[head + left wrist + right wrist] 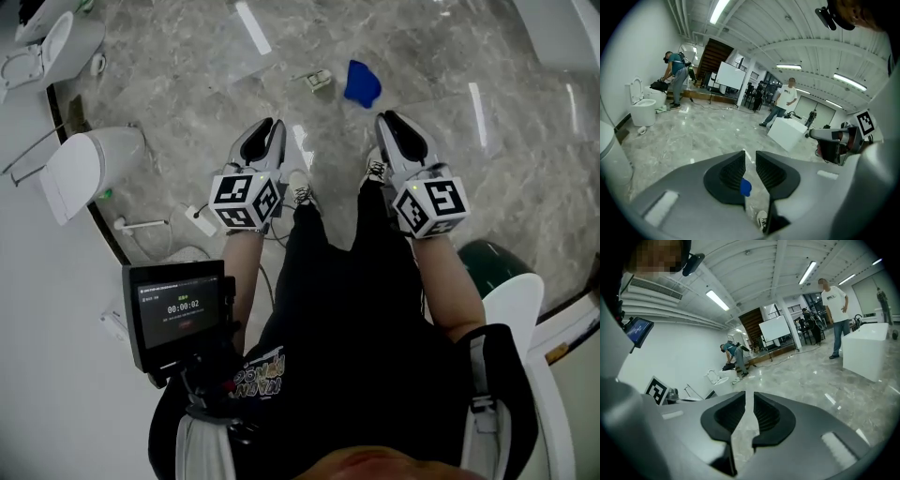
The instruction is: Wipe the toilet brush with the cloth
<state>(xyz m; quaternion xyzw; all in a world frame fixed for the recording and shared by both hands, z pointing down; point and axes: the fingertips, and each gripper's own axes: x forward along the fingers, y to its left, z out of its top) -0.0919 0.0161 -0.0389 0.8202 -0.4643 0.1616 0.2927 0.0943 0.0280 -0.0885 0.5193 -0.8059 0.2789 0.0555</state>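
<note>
Both claws are out in front of me, low over the grey marble floor (187,66), marker cubes facing up. My left claw (750,157) has its jaws barely parted, just a narrow slit between the ribbed pads, with nothing in it. Through that slit I can see a spot of blue down on the floor: that's the cloth (362,82). My right claw (749,400) is the same, pads a thin gap apart, gripping nothing, only bare floor showing through.

The cloth lies crumpled on the floor ahead of me, beyond both claw tips, closer to the right claw's side than the left's, touching neither. Just to its left sits a small pale thing (320,80), too small to tell what it is.

My shoes (301,191) poke out under the claws. On my left stands a white toilet (89,167) against the wall, and another one (49,45) farther along. A small screen (178,309) hangs on my chest. Across the room, a person (675,70) bends over by a toilet, and another (785,101) walks past a white block (787,133).
</note>
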